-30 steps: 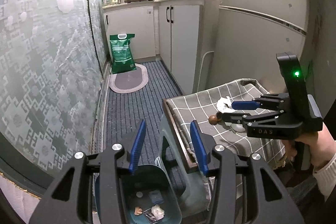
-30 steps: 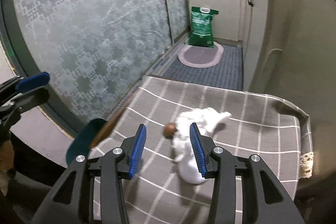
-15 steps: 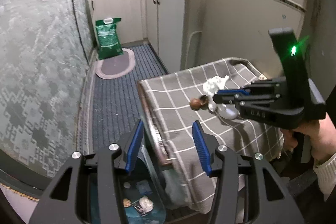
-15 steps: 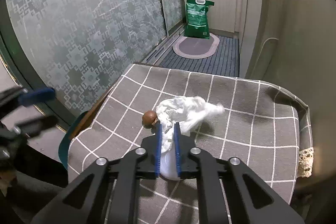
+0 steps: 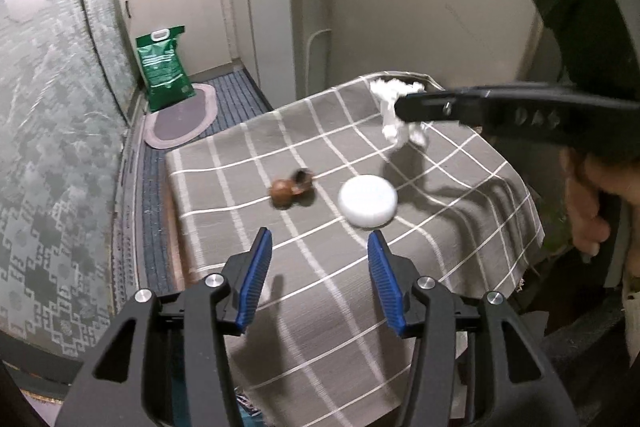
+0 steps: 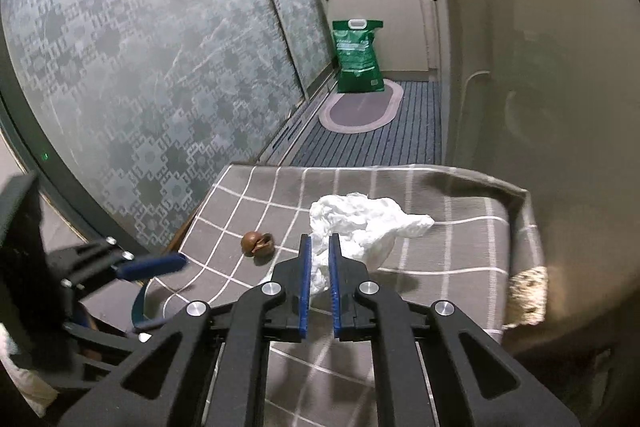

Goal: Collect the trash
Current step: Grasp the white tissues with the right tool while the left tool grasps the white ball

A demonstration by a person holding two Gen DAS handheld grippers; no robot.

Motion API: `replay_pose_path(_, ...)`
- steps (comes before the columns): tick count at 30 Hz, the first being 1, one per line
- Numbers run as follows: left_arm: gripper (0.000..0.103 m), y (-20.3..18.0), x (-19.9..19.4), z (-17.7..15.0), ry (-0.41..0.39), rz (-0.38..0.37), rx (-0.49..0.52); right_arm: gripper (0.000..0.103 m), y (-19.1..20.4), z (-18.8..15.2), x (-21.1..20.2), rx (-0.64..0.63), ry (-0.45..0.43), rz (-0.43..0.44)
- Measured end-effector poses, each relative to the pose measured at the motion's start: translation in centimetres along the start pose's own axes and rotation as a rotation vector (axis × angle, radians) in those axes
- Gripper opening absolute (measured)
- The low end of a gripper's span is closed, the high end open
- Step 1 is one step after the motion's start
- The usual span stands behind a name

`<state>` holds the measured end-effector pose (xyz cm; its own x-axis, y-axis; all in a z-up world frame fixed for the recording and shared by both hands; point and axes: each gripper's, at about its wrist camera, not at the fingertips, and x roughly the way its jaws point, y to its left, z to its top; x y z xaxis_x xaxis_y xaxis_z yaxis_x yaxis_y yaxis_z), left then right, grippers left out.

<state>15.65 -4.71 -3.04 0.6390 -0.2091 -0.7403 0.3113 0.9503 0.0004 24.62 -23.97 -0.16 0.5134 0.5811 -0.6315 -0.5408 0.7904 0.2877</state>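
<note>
My right gripper (image 6: 319, 259) is shut on a crumpled white tissue (image 6: 360, 223) and holds it above the grey checked tablecloth (image 6: 460, 247); in the left wrist view the tissue (image 5: 394, 123) hangs from that gripper (image 5: 404, 107). A brown nut shell (image 5: 290, 189) and a white round lid (image 5: 368, 201) lie on the cloth (image 5: 320, 287). The shell also shows in the right wrist view (image 6: 258, 243). My left gripper (image 5: 318, 267) is open and empty, above the cloth's near part, just short of the shell and lid.
A teal bin rim (image 6: 138, 301) shows below the table's left edge. A patterned glass door (image 5: 52, 131) runs along the left. A green bag (image 5: 164, 67) and an oval mat (image 5: 182, 117) sit on the striped floor. White cabinets (image 5: 264, 11) and a fridge (image 5: 432, 7) stand behind.
My right gripper closed on the tissue and lifted it off the white lid. My left gripper rose from over the bin to above the tablecloth.
</note>
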Motion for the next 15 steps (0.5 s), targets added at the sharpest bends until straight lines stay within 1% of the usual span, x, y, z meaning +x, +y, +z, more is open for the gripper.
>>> replay_pose_path(8,0.054,-1.5,2.6,1.1,0.022,-0.015,0.001,0.008,-1.7,-0.6,-1.9,0.016,-0.015,-0.002)
replay_pose_path(15,0.053,-2.4,4.2,2.0,0.032,-0.017,-0.018,0.008,-2.3,-0.5,-3.2,0.018,-0.030,-0.003)
